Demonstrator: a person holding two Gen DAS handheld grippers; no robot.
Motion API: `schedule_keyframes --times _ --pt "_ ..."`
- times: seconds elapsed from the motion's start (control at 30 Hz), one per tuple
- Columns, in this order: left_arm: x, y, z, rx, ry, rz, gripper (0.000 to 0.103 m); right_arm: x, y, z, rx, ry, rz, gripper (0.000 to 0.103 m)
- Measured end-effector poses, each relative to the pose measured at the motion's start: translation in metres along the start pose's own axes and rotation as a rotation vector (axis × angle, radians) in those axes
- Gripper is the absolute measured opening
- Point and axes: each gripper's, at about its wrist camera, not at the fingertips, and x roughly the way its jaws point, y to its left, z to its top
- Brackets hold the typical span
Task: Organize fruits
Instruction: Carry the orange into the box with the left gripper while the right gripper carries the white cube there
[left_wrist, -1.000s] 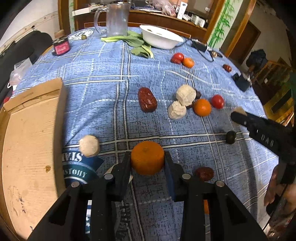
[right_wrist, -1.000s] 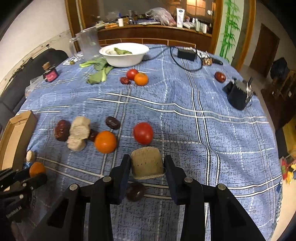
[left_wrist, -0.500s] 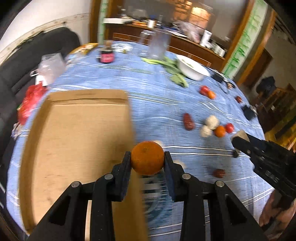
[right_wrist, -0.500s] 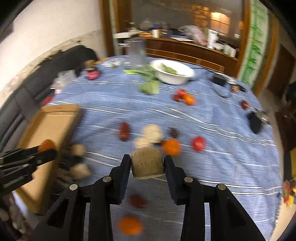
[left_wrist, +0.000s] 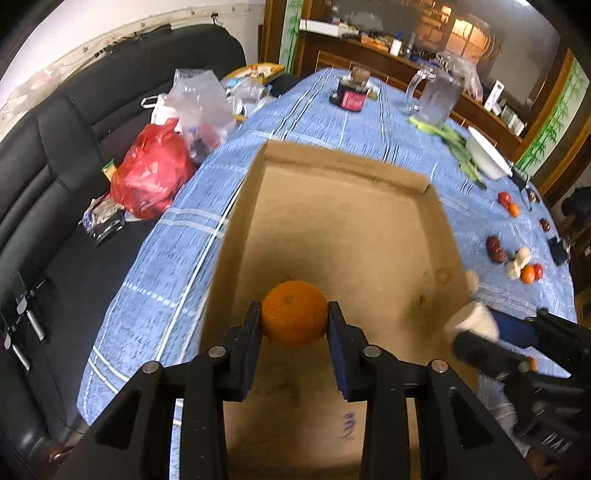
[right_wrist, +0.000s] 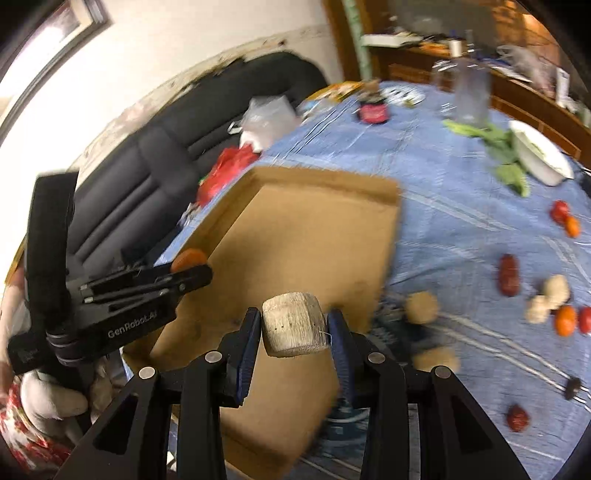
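My left gripper is shut on an orange and holds it above the near part of the shallow cardboard box. My right gripper is shut on a pale beige block-shaped fruit and holds it over the box's near right edge. The right gripper with its beige fruit shows at the lower right in the left wrist view. The left gripper with the orange shows at the left in the right wrist view. No fruit lies in the box.
Loose fruits lie on the blue checked tablecloth to the right: dark red dates, pale lumps, an orange and tomatoes. A white bowl, greens, a glass pitcher and a jar stand farther back. A black sofa with bags is on the left.
Both grippers have swung left from the fruit-strewn cloth to above the cardboard box, each still holding its fruit. The box now fills the middle of both views.
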Motion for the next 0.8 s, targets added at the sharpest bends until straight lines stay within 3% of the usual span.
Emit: schedule_keyframes --times 0.27,0.67,0.8 --pt "0.015 0.01 -0.026 0.004 0.106 0.007 0.033 0.034 0.02 -0.02 -0.044 0.089 -0.007 0.041" --pt "0.006 0.013 -0.023 -0.052 0.085 0.033 0.039 0.044 0.025 -0.024 -0.085 0.102 -0.046 0.043" --pt "-0.013 0.014 -0.014 -0.103 0.027 0.04 0.047 0.018 0.023 -0.022 -0.075 0.044 -0.017 0.053"
